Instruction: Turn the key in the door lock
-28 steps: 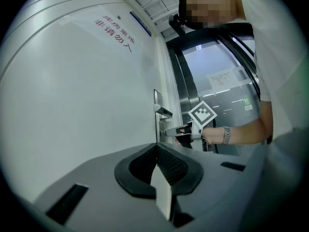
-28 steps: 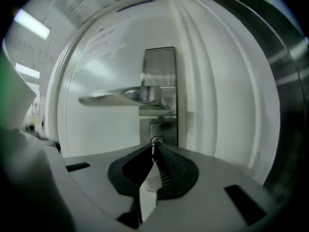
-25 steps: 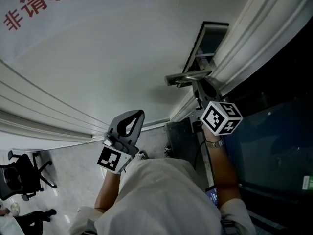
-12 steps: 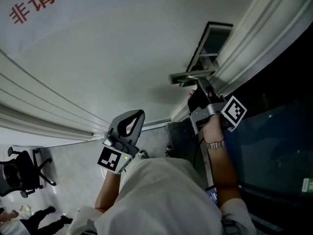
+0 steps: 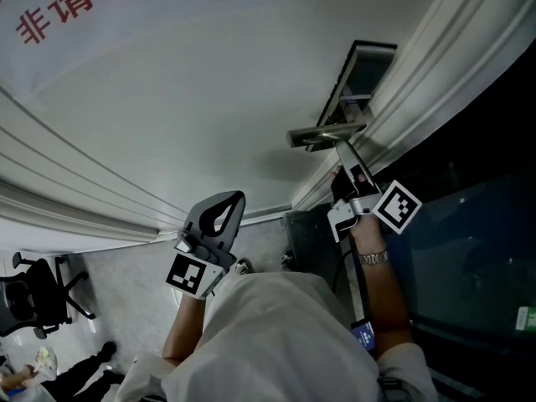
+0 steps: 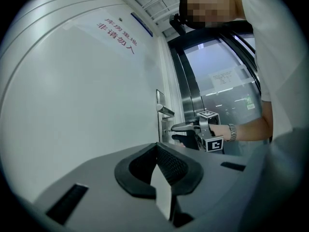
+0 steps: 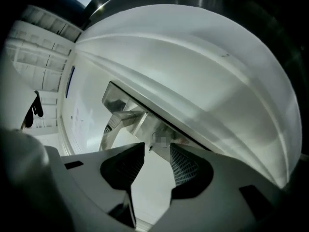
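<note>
Both right gripper [image 7: 157, 148] jaws opening, empty, before door lock [image 7: 155, 129].

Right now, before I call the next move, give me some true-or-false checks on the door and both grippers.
The left gripper is held away from the handle. True.
The left jaws stand wide apart. False: they are together, with nothing between them.
The right gripper is clamped on the handle. False: its jaws are opening in front of the lock below the handle, and the pads press on nothing.
The door carries red lettering. True.
</note>
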A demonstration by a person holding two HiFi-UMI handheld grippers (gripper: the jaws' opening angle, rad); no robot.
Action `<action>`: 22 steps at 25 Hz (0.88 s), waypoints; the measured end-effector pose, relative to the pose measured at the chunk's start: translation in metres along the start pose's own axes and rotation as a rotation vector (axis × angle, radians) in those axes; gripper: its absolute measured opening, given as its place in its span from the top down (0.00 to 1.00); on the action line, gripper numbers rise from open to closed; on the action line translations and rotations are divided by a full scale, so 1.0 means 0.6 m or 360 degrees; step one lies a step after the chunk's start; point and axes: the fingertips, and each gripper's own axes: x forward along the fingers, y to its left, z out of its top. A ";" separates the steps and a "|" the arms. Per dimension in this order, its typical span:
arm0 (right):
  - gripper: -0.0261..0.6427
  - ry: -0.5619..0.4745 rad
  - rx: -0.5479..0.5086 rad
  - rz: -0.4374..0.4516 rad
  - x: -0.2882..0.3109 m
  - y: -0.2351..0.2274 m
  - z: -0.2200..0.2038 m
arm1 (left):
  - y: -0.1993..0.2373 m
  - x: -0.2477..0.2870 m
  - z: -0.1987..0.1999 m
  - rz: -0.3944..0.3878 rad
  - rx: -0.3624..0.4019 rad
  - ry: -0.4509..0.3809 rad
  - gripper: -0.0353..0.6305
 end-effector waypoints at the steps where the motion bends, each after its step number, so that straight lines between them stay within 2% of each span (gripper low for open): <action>1: 0.75 0.0023 -0.0058 0.0002 -0.004 -0.001 -0.002 | -0.001 0.001 0.000 -0.0003 0.0002 0.0001 0.94; 4: 0.71 0.0111 -0.0351 -0.0055 -0.015 -0.004 -0.008 | -0.004 0.004 -0.002 -0.0018 0.0009 0.0001 0.94; 12: 0.69 0.0272 -0.1733 -0.0369 -0.014 0.022 0.000 | -0.010 0.010 -0.001 -0.0039 0.0013 0.0001 0.94; 17: 0.69 0.0408 -0.2522 -0.0556 0.003 0.030 -0.014 | -0.007 0.004 -0.001 -0.0028 0.0010 0.0006 0.94; 20: 0.69 0.0467 -0.2869 -0.0652 0.013 0.027 -0.018 | -0.004 0.000 -0.002 -0.0015 0.0006 0.0008 0.94; 22: 0.69 0.0505 -0.2989 -0.0690 0.019 0.026 -0.020 | -0.002 -0.002 -0.002 -0.0011 0.0005 0.0009 0.94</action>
